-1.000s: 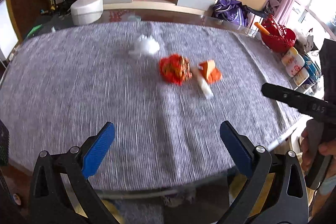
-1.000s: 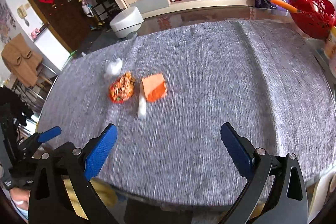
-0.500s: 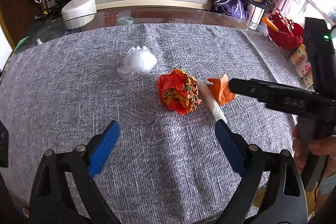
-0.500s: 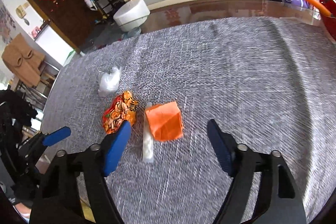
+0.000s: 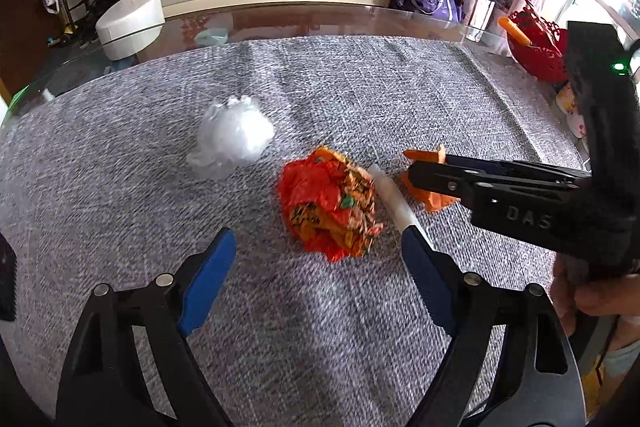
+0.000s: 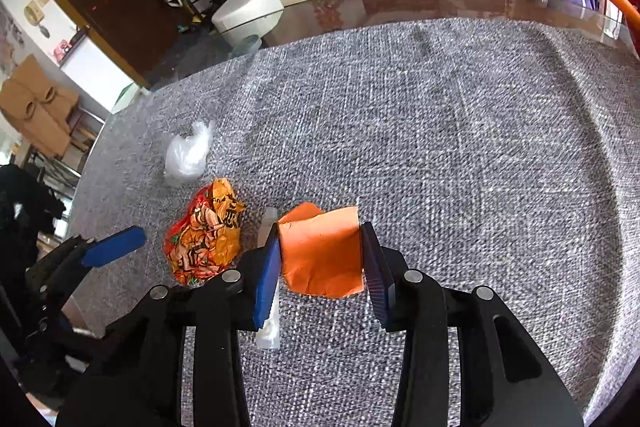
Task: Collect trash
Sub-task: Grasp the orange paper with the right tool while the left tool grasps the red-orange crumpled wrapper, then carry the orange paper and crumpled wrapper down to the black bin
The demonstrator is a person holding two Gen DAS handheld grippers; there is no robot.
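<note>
Orange paper (image 6: 320, 251) sits between closing right tongs (image 6: 322, 259), clearest from the right wrist; left tongs (image 5: 316, 279) closing, empty.

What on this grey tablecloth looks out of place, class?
Four bits of litter lie bunched together on the cloth: a crumpled white bag, a scrunched red wrapper, a white tube and an orange paper, which the right gripper is closing on.
</note>
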